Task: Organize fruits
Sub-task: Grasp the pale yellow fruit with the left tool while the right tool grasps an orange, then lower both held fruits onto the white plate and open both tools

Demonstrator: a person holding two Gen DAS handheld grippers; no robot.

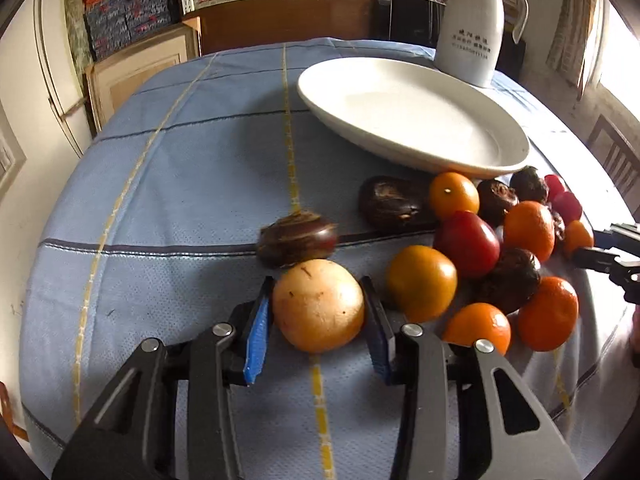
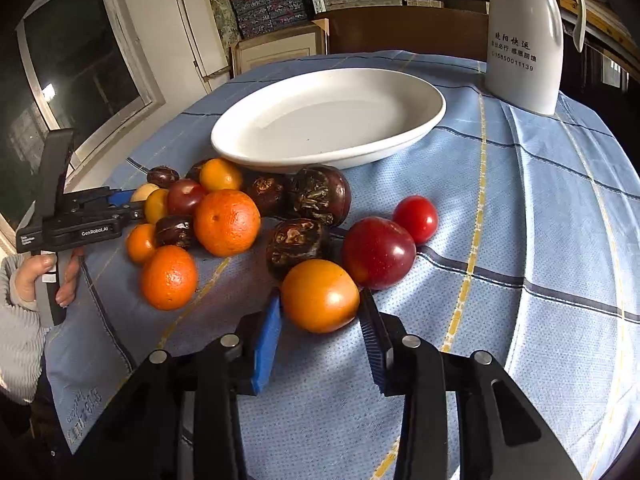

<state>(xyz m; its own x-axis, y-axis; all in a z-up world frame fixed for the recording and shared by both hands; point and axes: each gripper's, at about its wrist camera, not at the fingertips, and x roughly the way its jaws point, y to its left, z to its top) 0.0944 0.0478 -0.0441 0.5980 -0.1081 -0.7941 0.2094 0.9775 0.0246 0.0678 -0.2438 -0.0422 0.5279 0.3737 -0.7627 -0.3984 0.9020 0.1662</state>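
Fruits: pale yellow fruit (image 1: pixel 319 306) pinched by left gripper (image 1: pixel 319 308), orange fruit (image 2: pixel 320 295) bracketed by right gripper (image 2: pixel 320 312), both on tablecloth (image 2: pixel 500 240); squeeze gently, lift straight, carry to white plate (image 2: pixel 400 140).

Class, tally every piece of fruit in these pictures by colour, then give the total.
Round orange fruit: 6
Wrinkled dark brown fruit: 6
Glossy red fruit: 3
Pale yellow round fruit: 1
Total: 16
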